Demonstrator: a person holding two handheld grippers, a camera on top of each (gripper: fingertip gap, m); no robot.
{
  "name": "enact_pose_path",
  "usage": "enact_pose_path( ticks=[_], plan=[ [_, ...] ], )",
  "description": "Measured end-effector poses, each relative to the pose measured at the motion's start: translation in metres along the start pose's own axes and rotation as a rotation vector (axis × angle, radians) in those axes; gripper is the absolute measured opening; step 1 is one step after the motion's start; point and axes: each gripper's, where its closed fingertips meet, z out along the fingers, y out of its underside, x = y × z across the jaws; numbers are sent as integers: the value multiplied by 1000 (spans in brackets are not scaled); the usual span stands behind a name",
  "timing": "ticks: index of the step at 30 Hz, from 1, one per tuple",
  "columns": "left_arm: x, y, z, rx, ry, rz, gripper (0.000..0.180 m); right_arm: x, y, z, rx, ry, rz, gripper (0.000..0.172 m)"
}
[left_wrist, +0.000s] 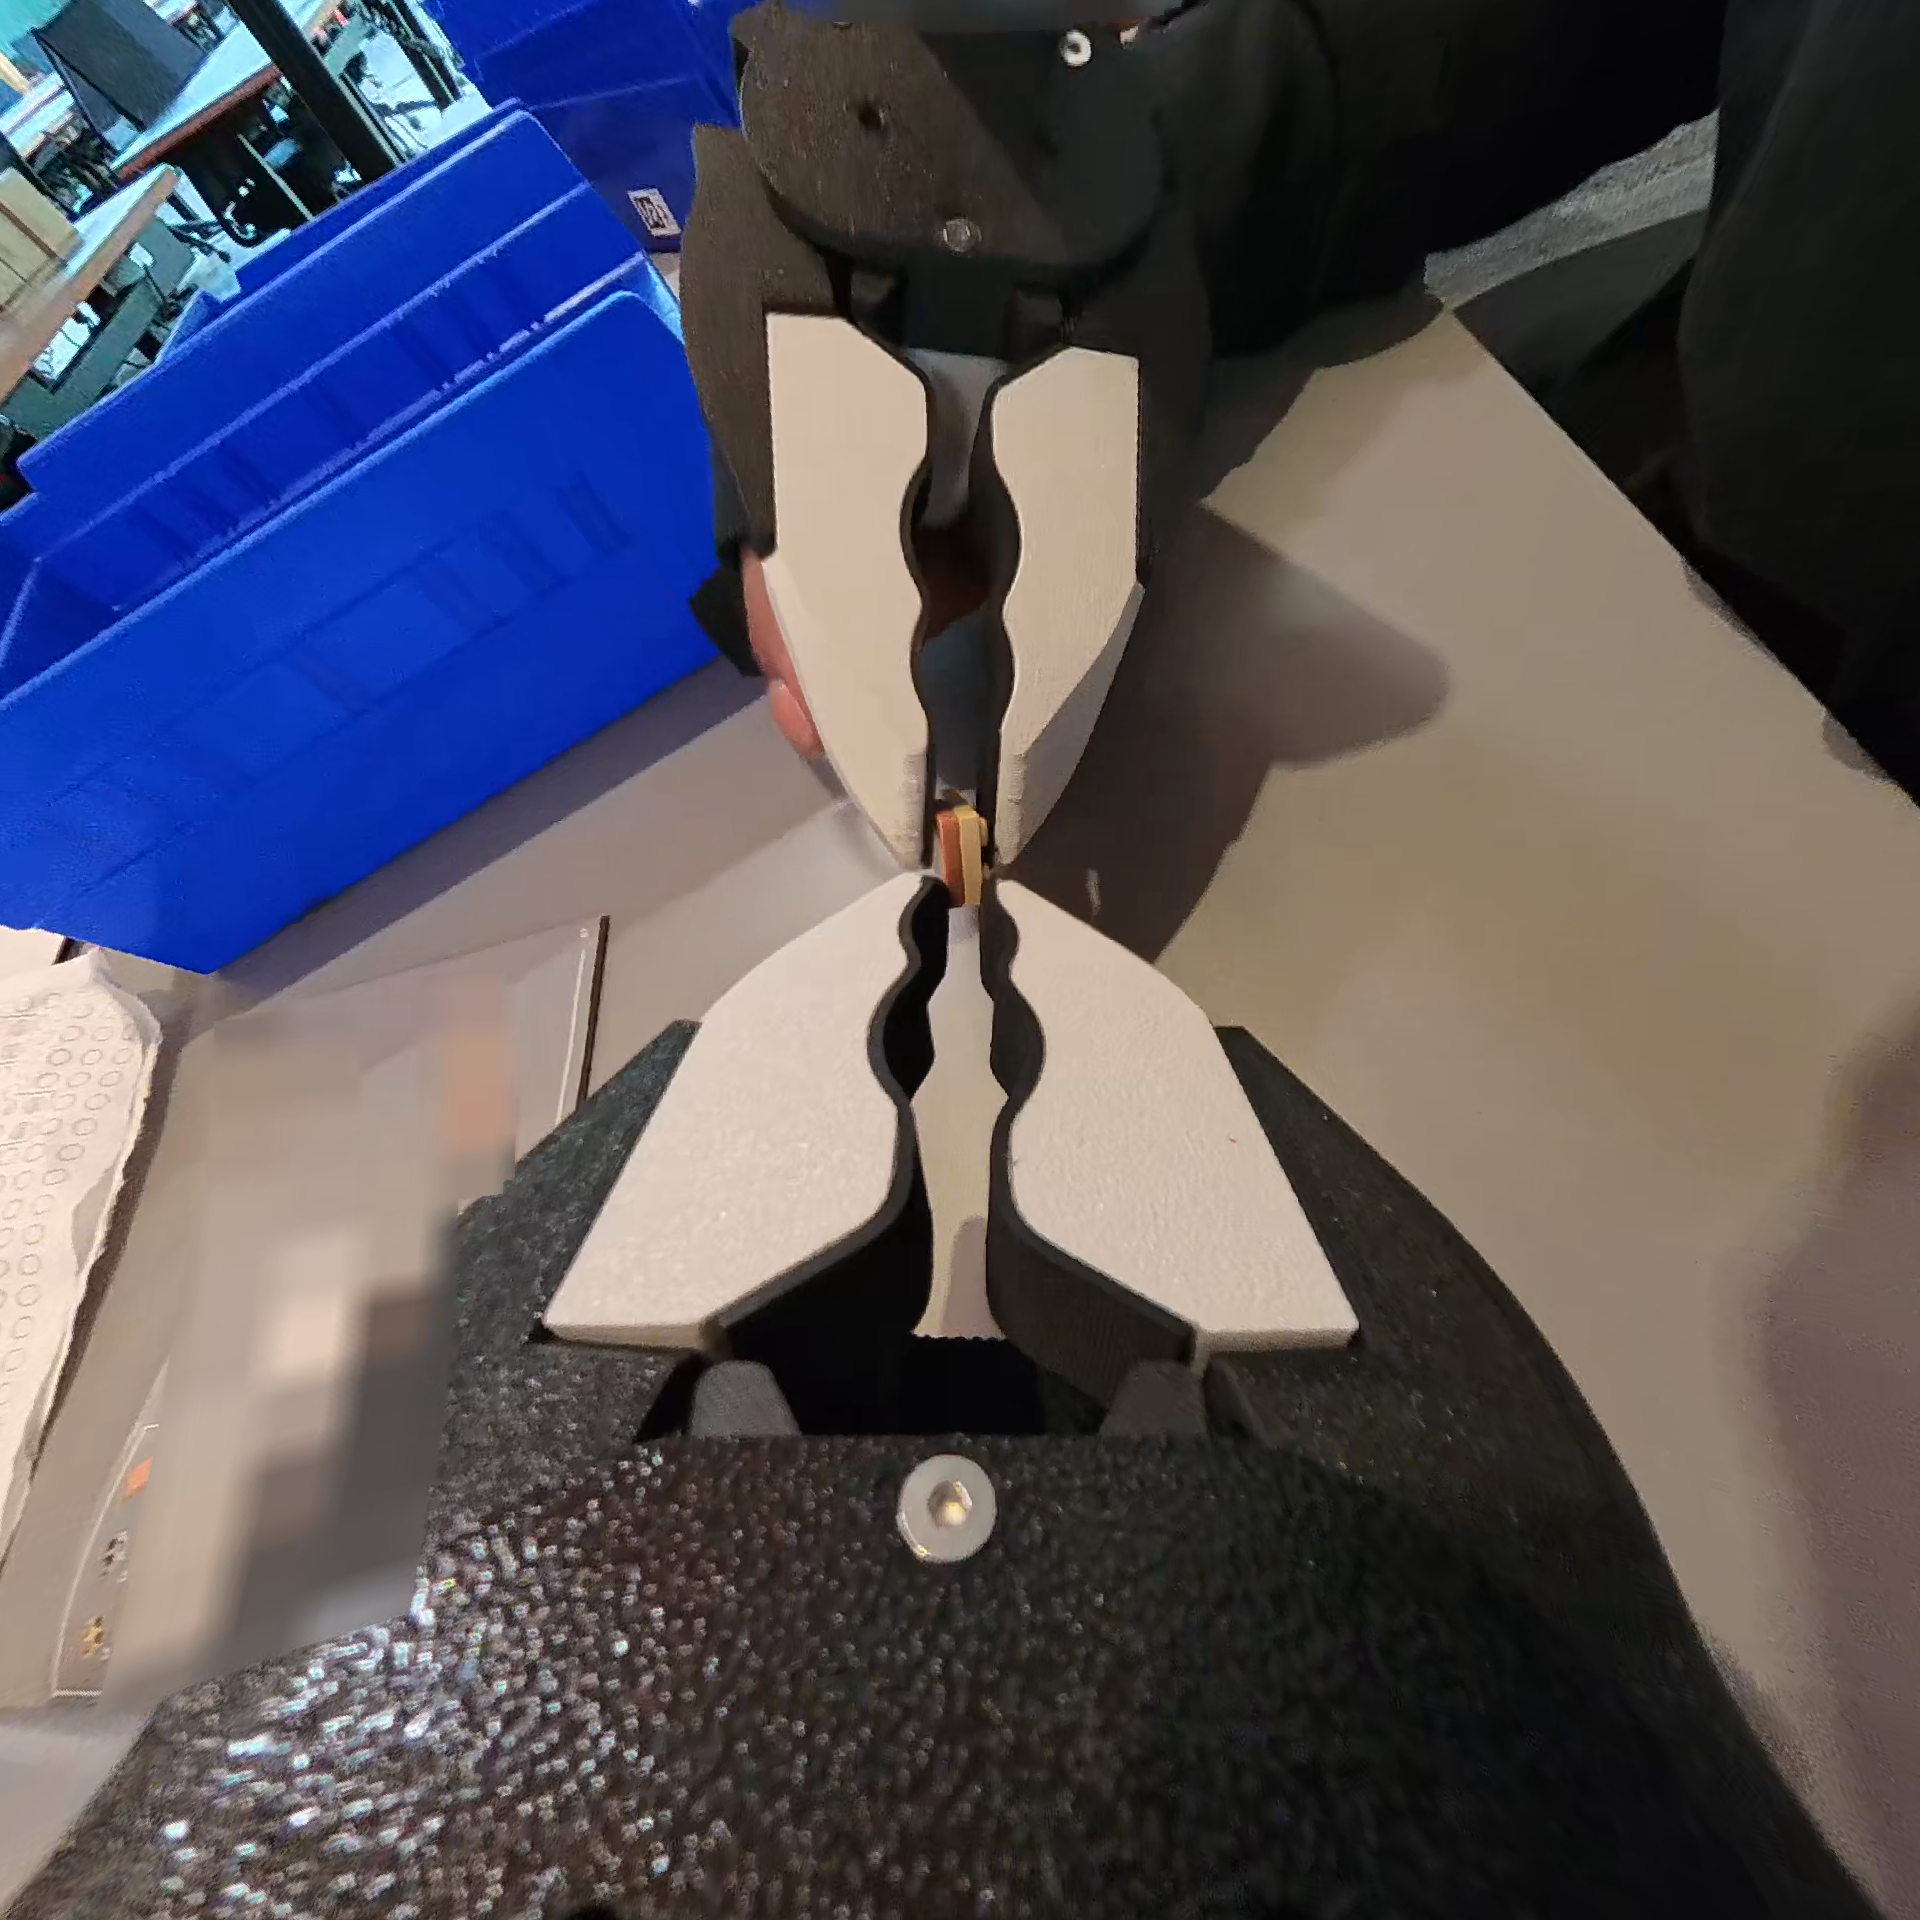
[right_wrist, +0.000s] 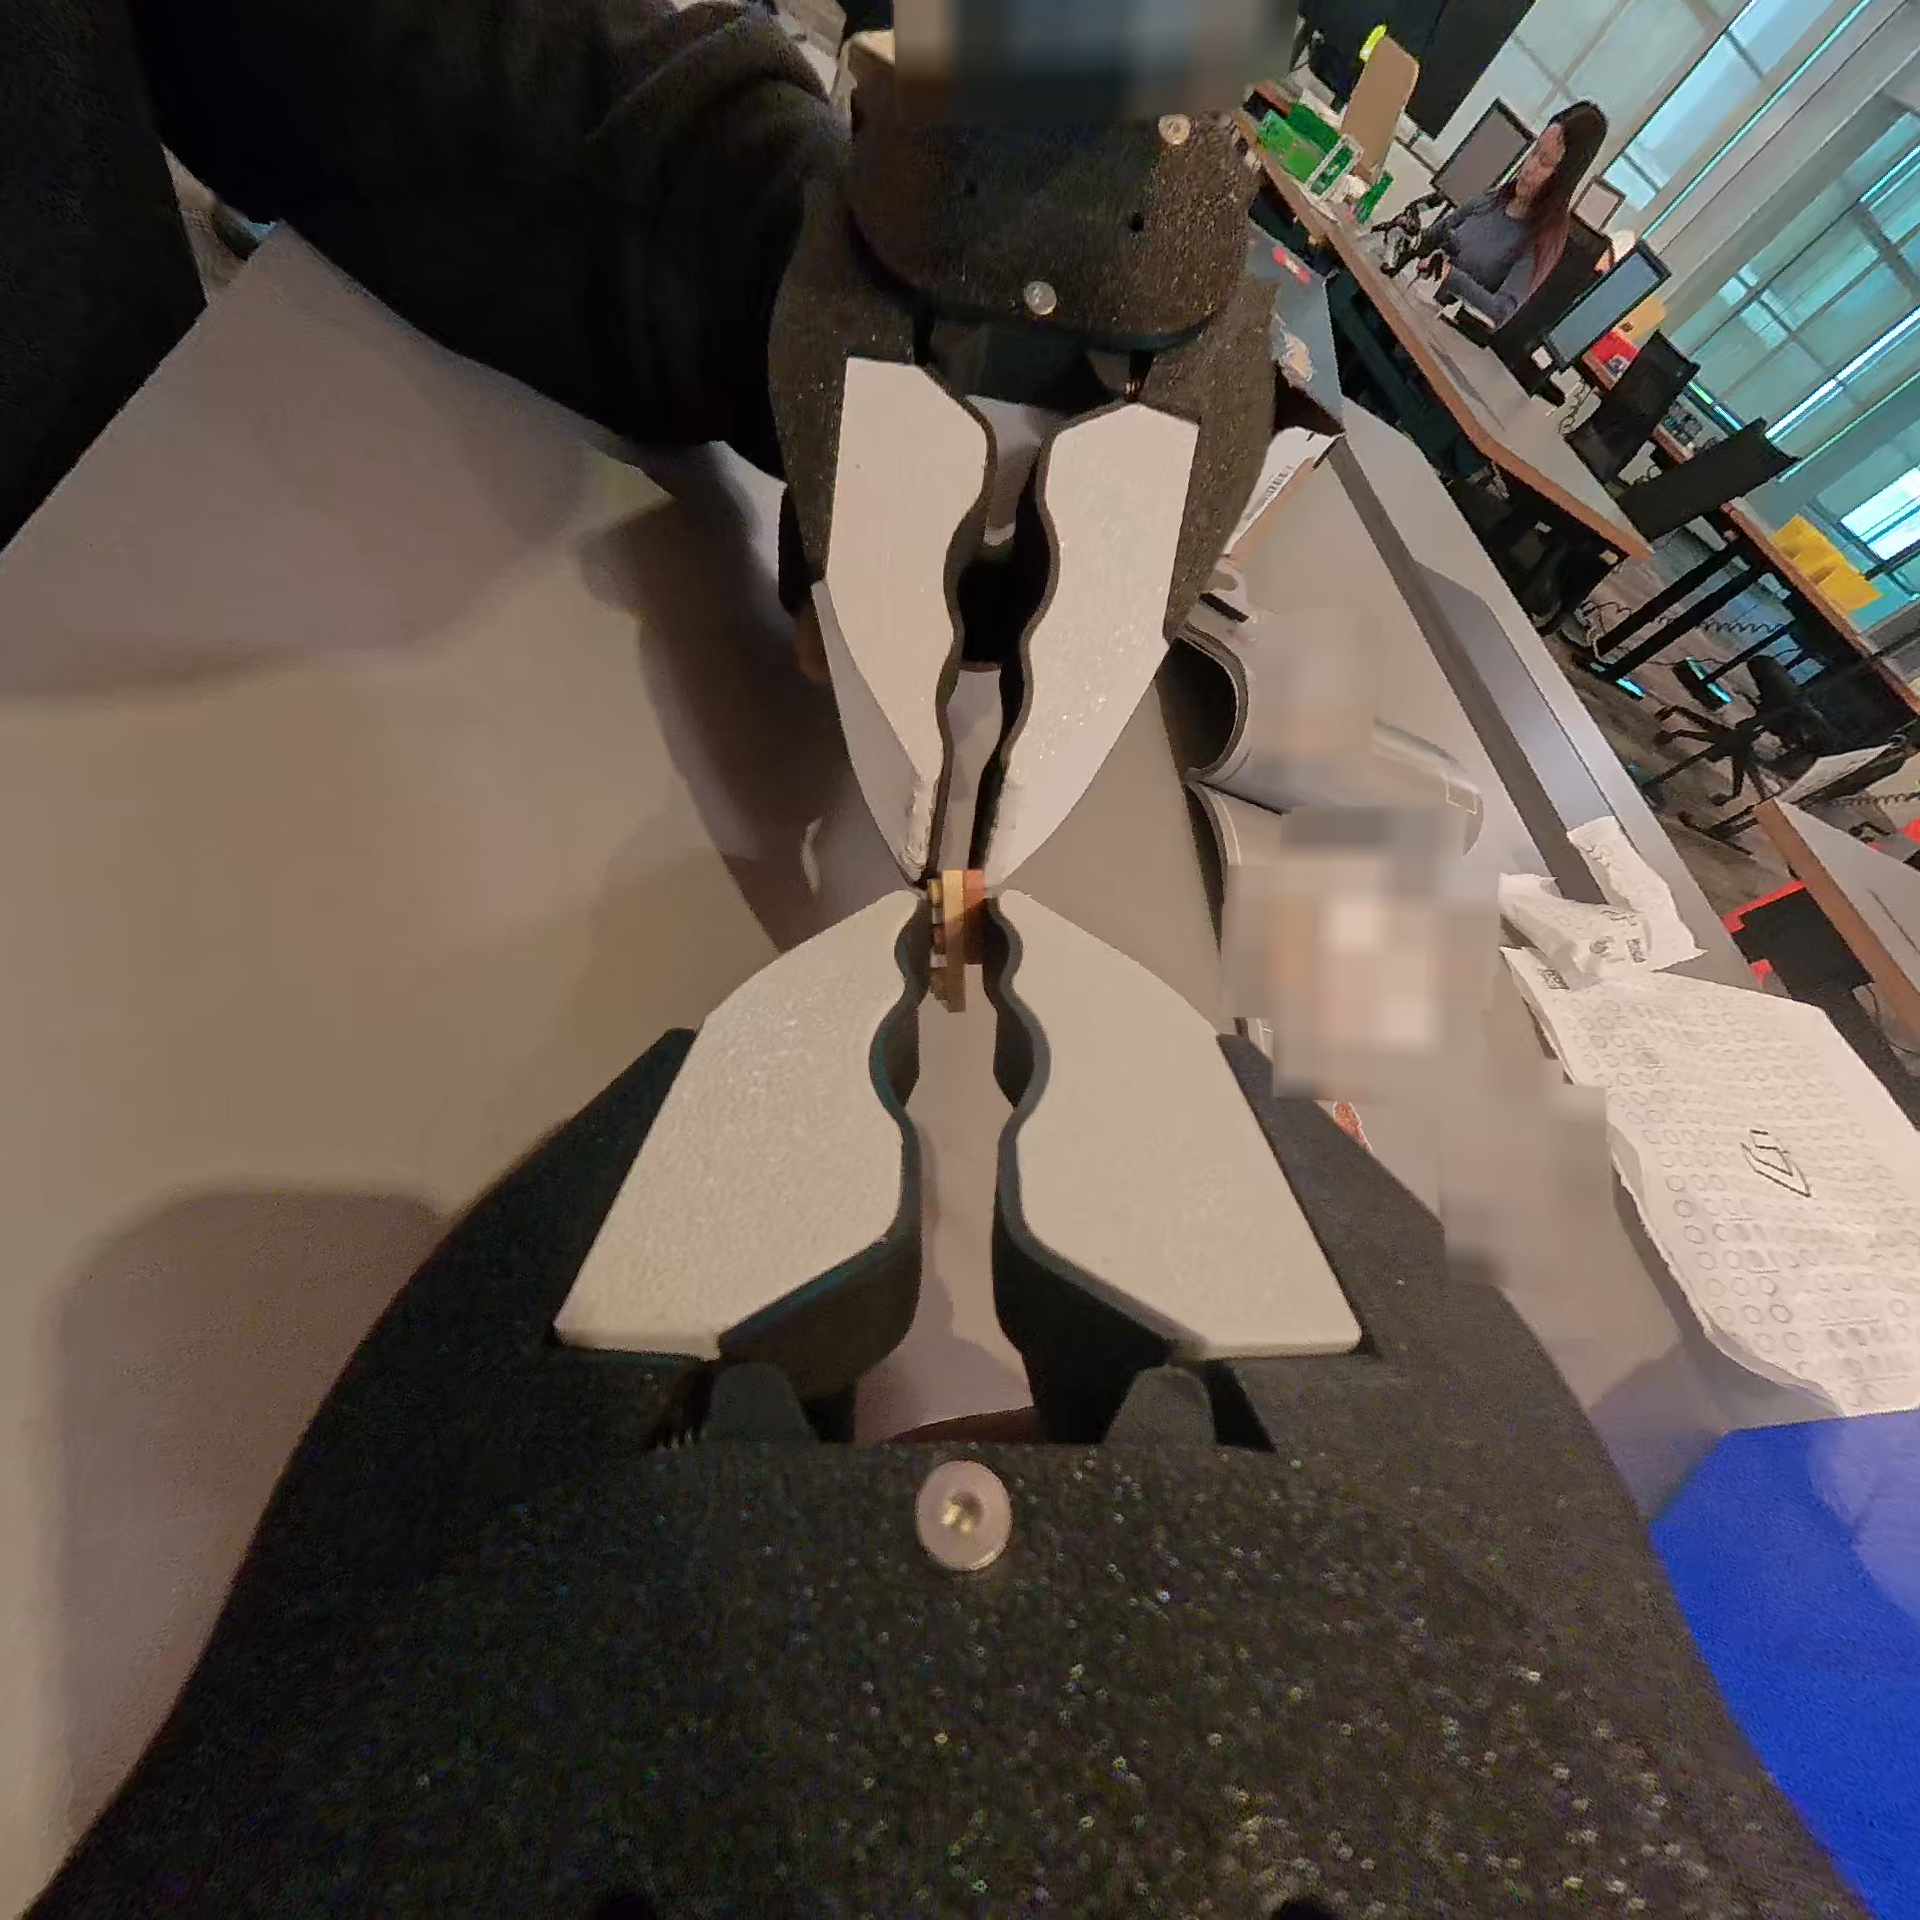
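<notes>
My two grippers meet tip to tip above a grey table (left_wrist: 1507, 727). Between them is a small stacked piece (left_wrist: 964, 852), a tan plate on an orange-brown plate. In the left wrist view my left gripper (left_wrist: 961, 896) pinches its near end. The right gripper (left_wrist: 961, 831), opposite, closes on most of its length. In the right wrist view the piece (right_wrist: 956, 940) sits between the pads of my right gripper (right_wrist: 956, 925), with small studs showing on its left side. The left gripper (right_wrist: 956, 871) clamps its far end. Both pairs of pads press on it.
Blue plastic bins (left_wrist: 343, 582) stand to the left, and one corner (right_wrist: 1808, 1621) shows low right. White sheets printed with circles (right_wrist: 1745, 1164) lie on the table, and also show in the left wrist view (left_wrist: 52, 1143). Dark sleeves (right_wrist: 468, 208) reach in. A person (right_wrist: 1507, 229) sits at a far desk. The grippers are tip to tip, or close to it.
</notes>
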Motion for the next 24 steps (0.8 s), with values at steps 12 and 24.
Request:
enact_pose_path(
  ticks=[12, 24],
  plan=[
    [-11, -23, -12, 230, -12, -126, 12, 14, -29, -15, 256, -24, 256, 8],
    [-7, -31, -13, 326, 35, -189, 11, 12, -31, -13, 275, -31, 264, 8]
  ],
)
